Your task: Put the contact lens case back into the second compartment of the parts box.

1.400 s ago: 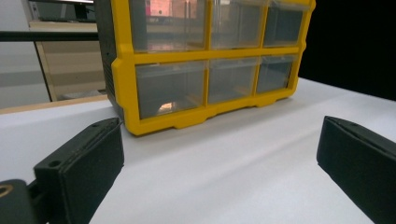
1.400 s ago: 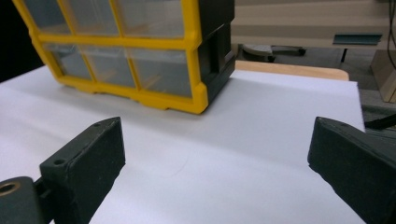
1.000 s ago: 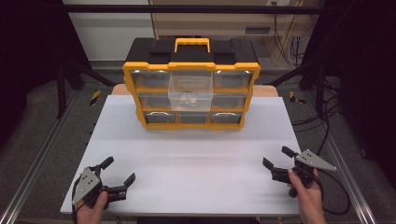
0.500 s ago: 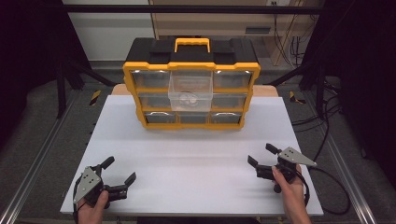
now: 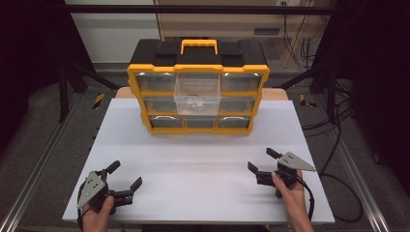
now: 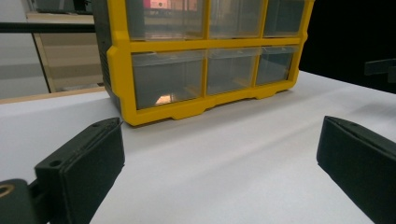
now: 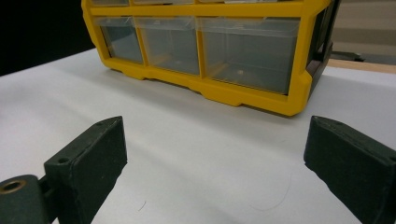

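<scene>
Hiding drawer contents: organizer [image 6: 205, 60] upper rows cropped.

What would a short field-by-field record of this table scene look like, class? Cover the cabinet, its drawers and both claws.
cabinet: yellow drawer organiser with black top, at the far side of the white table
open drawer: clear middle drawer of the top row pulled out, something small and pale inside
other drawers: pushed in
left claw: open, holding nothing, near edge
right claw: open, holding nothing, near edge
</scene>
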{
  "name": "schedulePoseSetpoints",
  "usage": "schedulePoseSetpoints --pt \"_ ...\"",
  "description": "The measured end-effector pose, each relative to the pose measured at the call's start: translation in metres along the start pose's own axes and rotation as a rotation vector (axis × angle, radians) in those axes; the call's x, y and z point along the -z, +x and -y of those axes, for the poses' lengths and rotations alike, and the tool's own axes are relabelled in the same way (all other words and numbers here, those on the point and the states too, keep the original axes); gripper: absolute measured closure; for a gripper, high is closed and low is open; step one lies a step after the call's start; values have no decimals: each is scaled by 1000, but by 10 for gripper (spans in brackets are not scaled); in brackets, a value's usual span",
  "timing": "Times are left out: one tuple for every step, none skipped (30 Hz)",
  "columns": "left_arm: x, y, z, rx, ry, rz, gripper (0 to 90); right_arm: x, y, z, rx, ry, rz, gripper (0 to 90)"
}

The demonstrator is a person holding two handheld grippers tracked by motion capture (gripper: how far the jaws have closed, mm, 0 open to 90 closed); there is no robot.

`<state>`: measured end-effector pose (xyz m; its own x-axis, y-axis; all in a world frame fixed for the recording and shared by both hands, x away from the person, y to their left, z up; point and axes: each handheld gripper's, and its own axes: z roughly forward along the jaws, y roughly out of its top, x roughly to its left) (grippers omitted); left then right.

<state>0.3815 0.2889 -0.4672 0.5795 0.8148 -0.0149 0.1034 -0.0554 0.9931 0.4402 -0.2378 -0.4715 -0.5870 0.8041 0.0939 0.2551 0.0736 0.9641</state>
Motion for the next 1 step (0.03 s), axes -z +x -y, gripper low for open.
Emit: schedulePoseSetpoints --pt "-1 -1 0 -3 2 6 6 0 1 0 10 3 7 61"
